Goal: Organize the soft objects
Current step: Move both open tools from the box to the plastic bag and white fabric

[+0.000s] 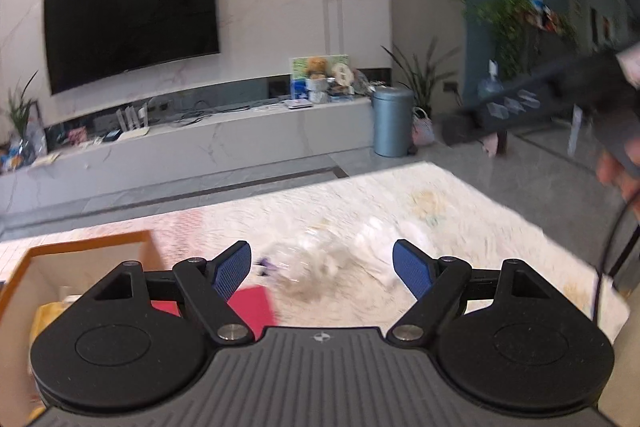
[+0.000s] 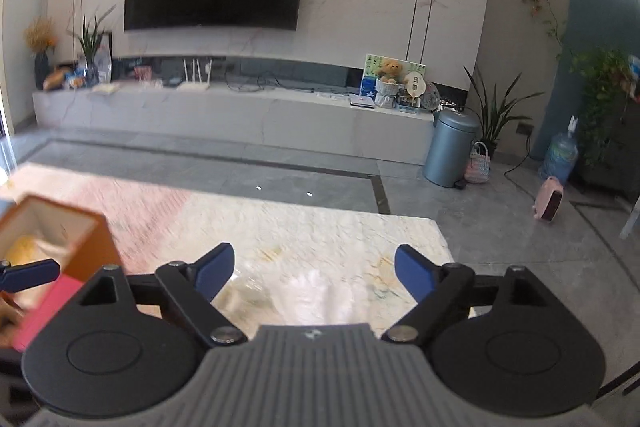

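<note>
left gripper (image 1: 322, 269) spread wide, nothing between the blue pads. right gripper (image 2: 314, 273) likewise gaping, empty, angled slightly downward.

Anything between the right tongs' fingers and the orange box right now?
Only bare marbled tabletop. In the right wrist view the right tongs are open and empty; the orange box sits off to their left, with a blurry white soft item under them.

Pale, fluffy soft object (image 1: 320, 267) on the marble-patterned tabletop (image 1: 460, 227) is motion-smeared in the left wrist view; shape and kind unreadable, and the white soft thing (image 2: 316, 291) in the right wrist view is equally blurred, its near part hidden behind the gripper body. Orange open-topped box (image 2: 86, 247) is cut by the left edge, its yellowish contents (image 2: 24, 251) indistinct. Dark blurred device (image 1: 560, 95) at right runs out of view.
</note>
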A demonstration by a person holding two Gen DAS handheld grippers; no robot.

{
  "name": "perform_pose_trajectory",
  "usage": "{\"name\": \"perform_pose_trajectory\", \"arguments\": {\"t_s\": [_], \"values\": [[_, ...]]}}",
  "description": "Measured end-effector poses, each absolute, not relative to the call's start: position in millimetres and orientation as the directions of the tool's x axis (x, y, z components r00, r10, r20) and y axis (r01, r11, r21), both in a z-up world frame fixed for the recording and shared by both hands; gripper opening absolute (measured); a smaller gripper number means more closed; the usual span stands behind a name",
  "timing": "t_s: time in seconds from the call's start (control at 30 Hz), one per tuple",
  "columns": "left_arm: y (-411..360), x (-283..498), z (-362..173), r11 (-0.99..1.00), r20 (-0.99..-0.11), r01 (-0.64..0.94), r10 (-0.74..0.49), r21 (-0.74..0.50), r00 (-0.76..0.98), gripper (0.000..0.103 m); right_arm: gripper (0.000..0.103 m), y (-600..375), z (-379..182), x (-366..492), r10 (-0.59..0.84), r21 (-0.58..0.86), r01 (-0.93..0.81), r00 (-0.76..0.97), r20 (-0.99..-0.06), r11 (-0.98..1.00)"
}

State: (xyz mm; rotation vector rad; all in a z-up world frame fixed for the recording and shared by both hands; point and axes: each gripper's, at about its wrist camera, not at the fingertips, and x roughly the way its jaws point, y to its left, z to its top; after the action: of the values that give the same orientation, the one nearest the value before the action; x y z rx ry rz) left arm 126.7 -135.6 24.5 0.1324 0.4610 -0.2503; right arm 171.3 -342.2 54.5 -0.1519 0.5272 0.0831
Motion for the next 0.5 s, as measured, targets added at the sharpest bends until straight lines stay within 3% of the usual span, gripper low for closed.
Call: {"name": "perform_pose_trajectory", "arguments": {"t_s": [0.23, 0.33, 0.5], "values": [[-214.1, 147.5, -43.0, 0.974, -0.415, 0.156, -0.075, 0.165, 0.907, 0.093, 0.086, -381.3, -14.3, 205.6, -0.003, -0.018, -0.008, 0.849, -0.528, 1.0], [-239.4, 161.4, -61.8, 0.971, -0.367, 0.048, 0.042, 0.234, 0.929, 0.093, 0.087, -398.0, -29.2, 207.9, -0.058, -0.053, 0.038, 0.884, -0.465, 0.998], [-264.4, 194.9, -74.1, 0.933, -0.331, -0.184, 0.288, 0.31, 0.899, 0.093, 0.089, -424.3, -46.1, 219.7, -0.14, -0.049, 0.132, 0.88, -0.454, 0.99]]}}
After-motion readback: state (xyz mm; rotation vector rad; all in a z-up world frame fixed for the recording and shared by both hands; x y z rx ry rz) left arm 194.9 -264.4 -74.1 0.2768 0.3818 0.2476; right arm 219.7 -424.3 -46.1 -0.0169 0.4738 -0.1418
